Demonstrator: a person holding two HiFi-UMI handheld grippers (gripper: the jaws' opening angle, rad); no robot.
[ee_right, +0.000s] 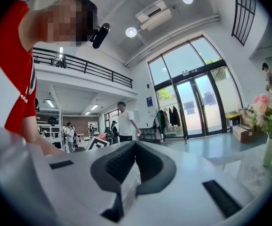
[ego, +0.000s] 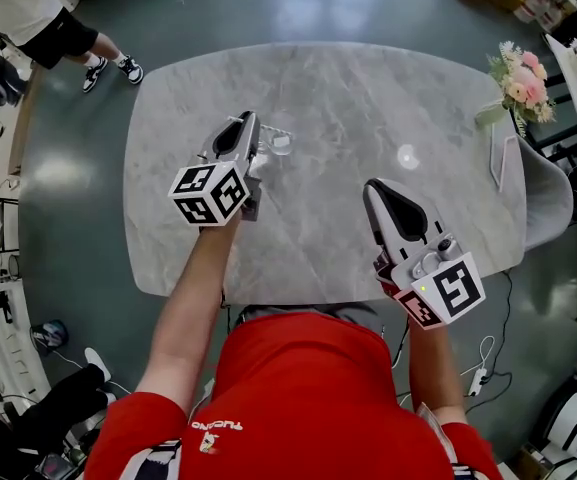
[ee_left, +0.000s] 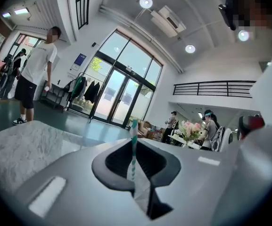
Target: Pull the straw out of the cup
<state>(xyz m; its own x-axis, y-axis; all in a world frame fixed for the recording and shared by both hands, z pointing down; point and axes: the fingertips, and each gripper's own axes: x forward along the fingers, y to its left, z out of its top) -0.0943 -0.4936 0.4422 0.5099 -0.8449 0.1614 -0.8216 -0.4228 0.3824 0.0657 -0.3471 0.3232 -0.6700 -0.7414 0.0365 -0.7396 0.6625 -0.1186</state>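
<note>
A green-and-white striped straw (ee_left: 133, 135) stands upright between the jaws of my left gripper (ee_left: 136, 149), which is shut on it. Its top pokes above the jaws and its lower end is hidden behind them. In the head view the left gripper (ego: 249, 120) hangs over the far left part of the marble table (ego: 368, 98), with a small clear cup (ego: 281, 144) just right of its tip. I cannot tell whether the straw's lower end is in the cup. My right gripper (ego: 371, 186) hovers level at the near right, shut, with nothing in it (ee_right: 135, 147).
A vase of pink flowers (ego: 520, 78) stands at the table's far right corner, with a grey chair (ego: 543, 198) beside that edge. A person in a white shirt (ego: 38, 13) stands on the floor beyond the table's far left corner. Cables and gear lie around the floor.
</note>
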